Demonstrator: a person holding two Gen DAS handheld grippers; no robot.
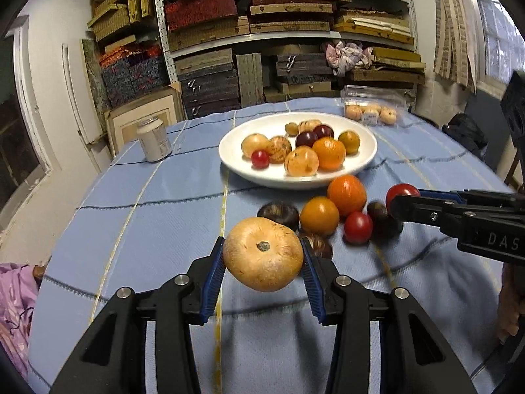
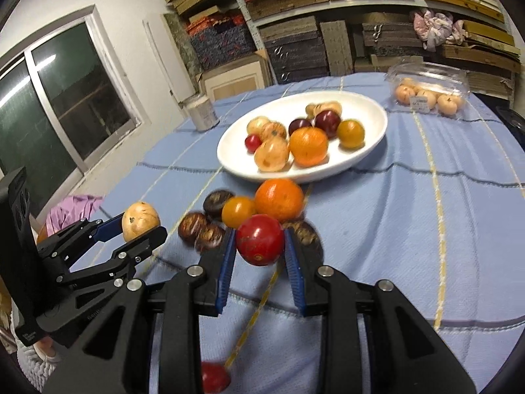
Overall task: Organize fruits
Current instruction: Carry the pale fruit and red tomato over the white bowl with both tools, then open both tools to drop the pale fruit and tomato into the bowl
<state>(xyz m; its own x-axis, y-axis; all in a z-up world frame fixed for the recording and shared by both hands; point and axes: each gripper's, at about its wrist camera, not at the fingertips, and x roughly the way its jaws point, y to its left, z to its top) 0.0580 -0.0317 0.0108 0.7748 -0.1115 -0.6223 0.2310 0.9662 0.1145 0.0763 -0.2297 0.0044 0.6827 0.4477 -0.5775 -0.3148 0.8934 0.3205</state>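
My left gripper (image 1: 263,257) is shut on a tan round fruit (image 1: 262,252) and holds it above the blue cloth; it also shows in the right wrist view (image 2: 140,220). My right gripper (image 2: 260,241) is shut on a red fruit (image 2: 259,243), seen at the right in the left wrist view (image 1: 402,193). A white bowl (image 1: 364,161) holding several fruits sits mid-table. Loose oranges (image 1: 346,194), a small red fruit (image 1: 358,227) and dark brown fruits (image 1: 279,212) lie in front of the bowl.
A clear plastic box of pale fruits (image 1: 372,110) stands behind the bowl to the right. A white jar (image 1: 153,138) stands at the left. A small red fruit (image 2: 215,376) lies near the table's front edge. Shelves of boxes fill the back wall.
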